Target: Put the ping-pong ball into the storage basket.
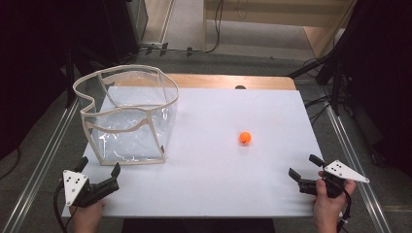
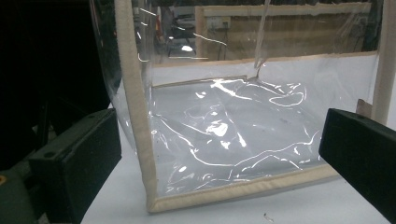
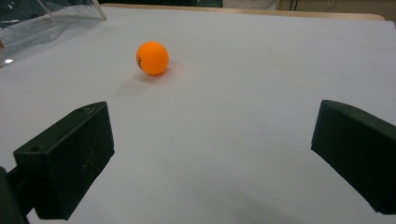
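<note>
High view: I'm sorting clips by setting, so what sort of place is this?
Probably a lab or workshop set up for recording. A white table stands on a grey floor beside metal rails, with cables trailing behind, and the person holds a rigged gripper in each hand.

Orange ball (image 1: pixel 245 138), clear bag (image 1: pixel 127 126) with beige trim, white tabletop (image 1: pixel 218 174), black gripper (image 1: pixel 99 172) jaws

A lab: white test table (image 1: pixel 272 194), floor rails (image 1: pixel 39 160), trailing cables (image 1: pixel 214 29).

Orange ball (image 1: pixel 245 138) rests on white table, well apart from clear bag (image 1: pixel 127 116).
</note>
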A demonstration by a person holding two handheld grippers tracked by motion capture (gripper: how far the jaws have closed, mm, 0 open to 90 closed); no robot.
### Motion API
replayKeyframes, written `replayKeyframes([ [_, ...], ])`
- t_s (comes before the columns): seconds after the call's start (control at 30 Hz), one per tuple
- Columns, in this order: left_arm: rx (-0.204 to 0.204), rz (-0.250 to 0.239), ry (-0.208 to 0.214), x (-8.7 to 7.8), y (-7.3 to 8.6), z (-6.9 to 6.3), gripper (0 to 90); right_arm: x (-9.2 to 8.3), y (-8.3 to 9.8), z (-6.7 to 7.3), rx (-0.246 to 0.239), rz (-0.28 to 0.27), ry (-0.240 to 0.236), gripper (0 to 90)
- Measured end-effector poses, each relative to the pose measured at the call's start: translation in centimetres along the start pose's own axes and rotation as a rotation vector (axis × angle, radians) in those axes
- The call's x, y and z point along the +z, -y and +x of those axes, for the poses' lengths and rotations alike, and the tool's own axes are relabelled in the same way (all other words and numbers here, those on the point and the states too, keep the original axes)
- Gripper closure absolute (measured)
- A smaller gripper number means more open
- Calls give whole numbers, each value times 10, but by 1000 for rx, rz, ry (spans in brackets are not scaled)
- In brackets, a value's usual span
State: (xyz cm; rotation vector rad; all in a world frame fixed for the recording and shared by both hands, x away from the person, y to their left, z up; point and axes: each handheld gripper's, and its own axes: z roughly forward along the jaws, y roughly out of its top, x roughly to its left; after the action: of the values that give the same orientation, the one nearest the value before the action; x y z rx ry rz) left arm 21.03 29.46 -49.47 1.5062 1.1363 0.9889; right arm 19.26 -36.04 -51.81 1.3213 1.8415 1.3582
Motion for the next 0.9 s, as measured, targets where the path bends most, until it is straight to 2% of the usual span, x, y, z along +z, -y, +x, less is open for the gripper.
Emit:
replayKeyframes([
  [0.13,4,-2,1,0,0,-1,0,0,-2,1,-9,7,-3,0],
  [0.57,14,-1,1,0,1,-2,0,3,-29,8,-40,29,-38,0],
  [0.67,13,0,2,0,1,-2,0,8,-37,10,-67,49,-42,0],
  [0.77,15,0,1,0,1,-2,0,10,-40,11,-69,60,-48,0],
  [0.9,15,0,2,0,1,-2,0,18,-51,14,-95,93,-67,0],
])
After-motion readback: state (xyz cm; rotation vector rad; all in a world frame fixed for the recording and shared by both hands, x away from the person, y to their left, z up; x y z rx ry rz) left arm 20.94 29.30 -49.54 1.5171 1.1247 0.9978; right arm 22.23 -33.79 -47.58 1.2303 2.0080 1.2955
